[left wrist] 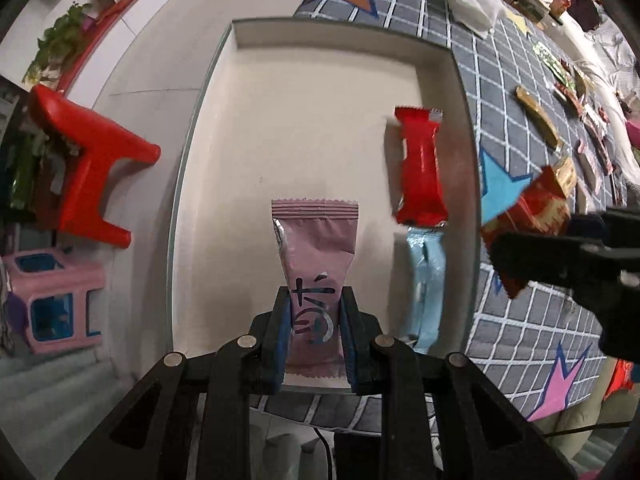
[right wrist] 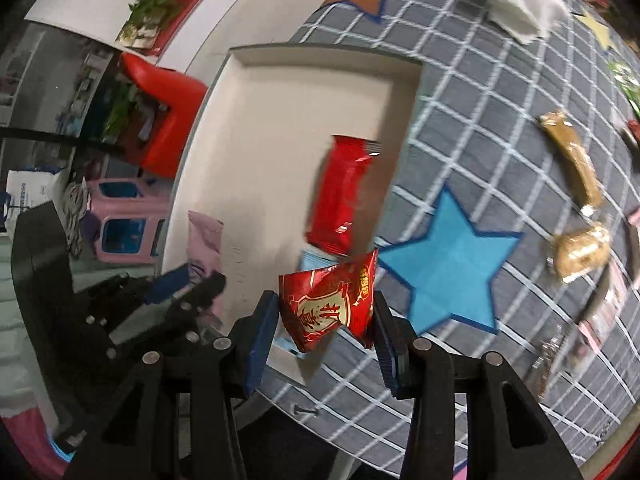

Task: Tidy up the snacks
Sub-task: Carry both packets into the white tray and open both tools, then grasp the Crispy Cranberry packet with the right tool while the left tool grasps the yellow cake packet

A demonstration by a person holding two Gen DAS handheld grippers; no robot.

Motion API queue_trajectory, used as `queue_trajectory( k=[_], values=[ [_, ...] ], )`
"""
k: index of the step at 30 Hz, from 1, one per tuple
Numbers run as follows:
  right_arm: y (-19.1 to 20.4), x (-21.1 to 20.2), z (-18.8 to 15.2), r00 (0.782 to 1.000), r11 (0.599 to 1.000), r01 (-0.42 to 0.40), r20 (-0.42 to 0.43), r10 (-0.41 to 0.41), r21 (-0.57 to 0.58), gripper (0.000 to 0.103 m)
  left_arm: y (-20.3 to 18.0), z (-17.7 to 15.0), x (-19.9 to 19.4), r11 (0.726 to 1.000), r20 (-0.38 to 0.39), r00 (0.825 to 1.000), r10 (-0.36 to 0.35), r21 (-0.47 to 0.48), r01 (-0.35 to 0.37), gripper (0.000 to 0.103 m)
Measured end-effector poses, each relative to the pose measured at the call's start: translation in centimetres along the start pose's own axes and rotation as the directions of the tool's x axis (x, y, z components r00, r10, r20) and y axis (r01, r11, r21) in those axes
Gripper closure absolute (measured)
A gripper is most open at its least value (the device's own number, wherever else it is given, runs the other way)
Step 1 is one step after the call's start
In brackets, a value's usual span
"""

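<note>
Left wrist view shows the left gripper (left wrist: 315, 320) clamped on a pale pink foil snack packet (left wrist: 316, 276), held above the near part of a shallow white rectangular tray (left wrist: 440, 50). Inside the tray, along its right wall, a plain red snack wrapper (left wrist: 421, 168) lies just beyond a light blue packet (left wrist: 427, 280). The right gripper (right wrist: 326, 318) is closed on a red packet with gold print (right wrist: 330, 300), near the tray's right edge, over the grey checked cloth (right wrist: 500, 128) with coloured stars.
</note>
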State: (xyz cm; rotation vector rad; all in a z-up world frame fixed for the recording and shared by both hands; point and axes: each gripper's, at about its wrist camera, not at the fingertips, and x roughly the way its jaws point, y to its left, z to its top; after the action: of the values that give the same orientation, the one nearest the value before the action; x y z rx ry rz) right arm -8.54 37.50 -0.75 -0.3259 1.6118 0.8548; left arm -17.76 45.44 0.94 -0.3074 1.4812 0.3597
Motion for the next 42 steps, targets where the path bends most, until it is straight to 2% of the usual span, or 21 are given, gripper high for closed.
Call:
queue_trajectory(
  k=[3,5,6,7,8,13,19,22,25,29,32,37,42],
  values=[
    [1.0,1.1,0.4,1.0,1.0,-0.012,-0.029,0.012,-0.004,0.054,-0.1,-0.2,0.6,0.999,-0.012,1.0,0.027,0.023,-0.027,0.069],
    [1.1,1.3,0.3,0.999,1.0,-0.01,-0.046,0.01,-0.002,0.049,-0.3,-0.3,0.9,0.999,-0.014,0.999,0.038,0.032,-0.038,0.053],
    [0.9,1.2,0.0,0.998,1.0,-0.008,-0.055,0.008,0.002,0.04,-0.3,-0.4,0.9,0.999,-0.013,0.999,0.04,0.033,-0.04,0.049],
    [0.6,0.9,-0.4,0.998,1.0,-0.007,-0.06,0.008,0.009,0.016,-0.4,-0.4,0.9,0.999,-0.011,0.999,0.039,0.033,-0.039,0.042],
    [0.4,0.9,-0.4,0.999,1.0,0.002,-0.054,0.0,0.024,0.011,-0.3,-0.5,0.9,0.999,-0.007,0.999,0.032,0.026,-0.032,0.037],
    [-1.8,0.1,-1.1,0.998,0.995,0.042,-0.051,-0.038,0.089,0.011,-0.7,-0.1,0.5,0.997,0.001,0.998,0.057,0.052,-0.057,0.032],
    [-7.5,-1.6,-3.4,0.994,0.967,0.109,-0.035,-0.103,0.232,0.011,-4.2,1.0,-1.4,0.987,0.052,0.997,0.049,0.15,-0.056,0.029],
    [-12.3,-2.7,-5.5,0.987,0.925,0.157,-0.039,-0.153,0.345,0.011,-7.0,1.6,-2.1,0.974,0.064,0.997,0.044,0.221,-0.057,0.028],
    [-17.0,-3.7,-7.5,0.977,0.862,0.207,-0.057,-0.204,0.463,0.011,-10.4,2.1,-2.7,0.952,0.08,0.995,0.061,0.296,-0.082,0.025],
    [-22.6,-4.8,-9.5,0.967,0.771,0.236,-0.067,-0.245,0.592,0.011,-13.1,2.9,-2.8,0.932,0.086,0.992,0.087,0.346,-0.112,0.024],
    [-24.9,-4.8,-9.6,0.963,0.739,0.249,-0.079,-0.258,0.626,0.011,-14.8,3.4,-2.9,0.921,0.084,0.992,0.096,0.37,-0.12,0.024],
    [-27.5,-3.9,-7.9,0.958,0.743,0.27,-0.094,-0.27,0.612,0.011,-16.7,3.9,-2.8,0.911,0.07,0.991,0.113,0.39,-0.132,0.024],
    [-29.5,-2.7,-5.8,0.963,0.756,0.258,-0.102,-0.248,0.602,0.011,-17.8,4.4,-2.4,0.912,0.054,0.989,0.135,0.383,-0.145,0.024]
  ],
)
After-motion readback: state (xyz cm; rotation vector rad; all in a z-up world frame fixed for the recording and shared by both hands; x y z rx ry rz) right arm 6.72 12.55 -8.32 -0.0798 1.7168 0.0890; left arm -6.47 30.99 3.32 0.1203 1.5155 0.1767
